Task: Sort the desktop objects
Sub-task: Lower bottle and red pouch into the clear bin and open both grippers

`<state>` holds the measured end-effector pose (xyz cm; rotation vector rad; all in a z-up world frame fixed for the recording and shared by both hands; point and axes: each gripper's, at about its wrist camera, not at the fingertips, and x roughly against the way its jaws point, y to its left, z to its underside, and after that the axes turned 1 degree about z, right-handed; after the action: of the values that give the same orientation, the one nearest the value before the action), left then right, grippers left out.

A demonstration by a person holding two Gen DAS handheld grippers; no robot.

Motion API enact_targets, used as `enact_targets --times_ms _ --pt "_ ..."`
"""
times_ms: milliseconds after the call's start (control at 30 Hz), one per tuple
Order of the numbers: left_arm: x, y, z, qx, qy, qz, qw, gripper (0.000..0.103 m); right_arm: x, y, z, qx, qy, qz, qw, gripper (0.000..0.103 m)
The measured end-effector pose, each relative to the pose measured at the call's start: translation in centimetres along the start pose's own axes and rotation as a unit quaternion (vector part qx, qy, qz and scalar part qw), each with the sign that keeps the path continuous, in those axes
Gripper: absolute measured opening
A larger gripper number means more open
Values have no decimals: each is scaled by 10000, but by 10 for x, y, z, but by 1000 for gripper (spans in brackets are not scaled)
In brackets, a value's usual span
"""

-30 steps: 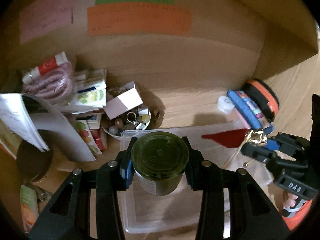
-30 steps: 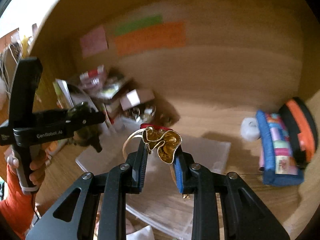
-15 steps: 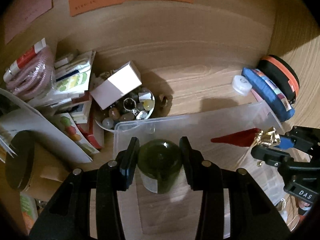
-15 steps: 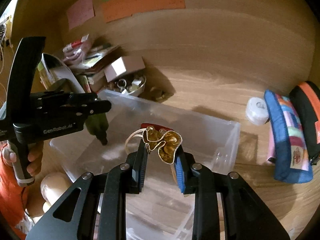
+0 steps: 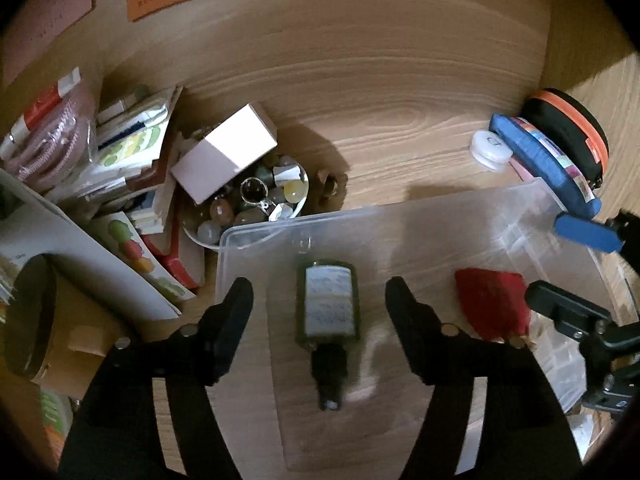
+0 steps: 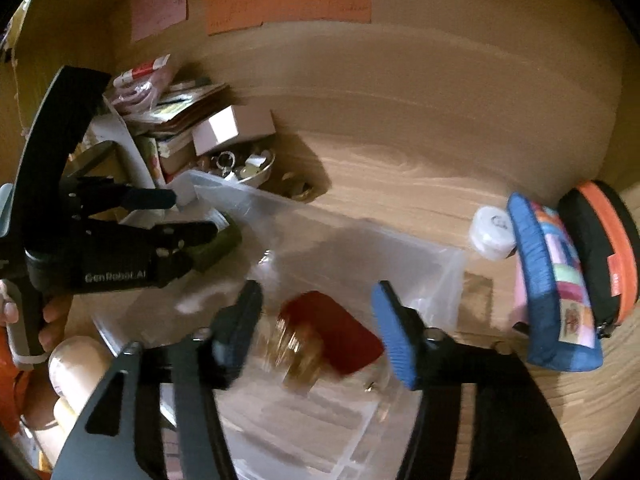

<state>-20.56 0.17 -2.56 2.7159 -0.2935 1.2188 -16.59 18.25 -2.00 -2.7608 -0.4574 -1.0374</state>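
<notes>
A clear plastic bin [image 5: 400, 216] lies on the wooden desk. A dark green bottle [image 5: 328, 312] with a white label lies on its side in the bin, between the spread fingers of my left gripper [image 5: 319, 296], which is open. My right gripper [image 6: 316, 304] is open above the bin [image 6: 440, 280]. Below it lies a red pouch [image 6: 340, 332] with a gold ribbon [image 6: 296, 352], blurred. The red pouch also shows in the left wrist view [image 5: 492, 304].
A bowl of beads and trinkets [image 5: 256, 200] and a pink box [image 5: 224, 152] sit behind the bin's left corner. Stacked packets and papers [image 5: 120, 168] crowd the left. A white round case [image 5: 490, 148], a blue pouch [image 5: 552, 160] and an orange-rimmed case [image 5: 576, 128] stand at right.
Both grippers have opened. The green bottle left my left gripper and now lies in the bin. The red pouch with gold ribbon left my right gripper and lies in the bin.
</notes>
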Motion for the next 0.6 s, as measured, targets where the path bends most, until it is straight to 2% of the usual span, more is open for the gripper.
enact_targets --times_ms 167,300,400,600 --pt "-1 -4 0 -63 6 -60 10000 73 7 1 -2 38 -159 87 9998 72" --pt "7 -5 -1 -110 -93 -134 9998 80 9 -2 -3 -129 -124 -139 9997 76" --pt "17 -3 -2 -70 -190 -138 9997 88 11 -2 -4 -135 -169 -147 9997 77" --pt "43 -2 2 -87 -346 -190 9992 91 18 -6 -9 -246 -202 -119 9994 79"
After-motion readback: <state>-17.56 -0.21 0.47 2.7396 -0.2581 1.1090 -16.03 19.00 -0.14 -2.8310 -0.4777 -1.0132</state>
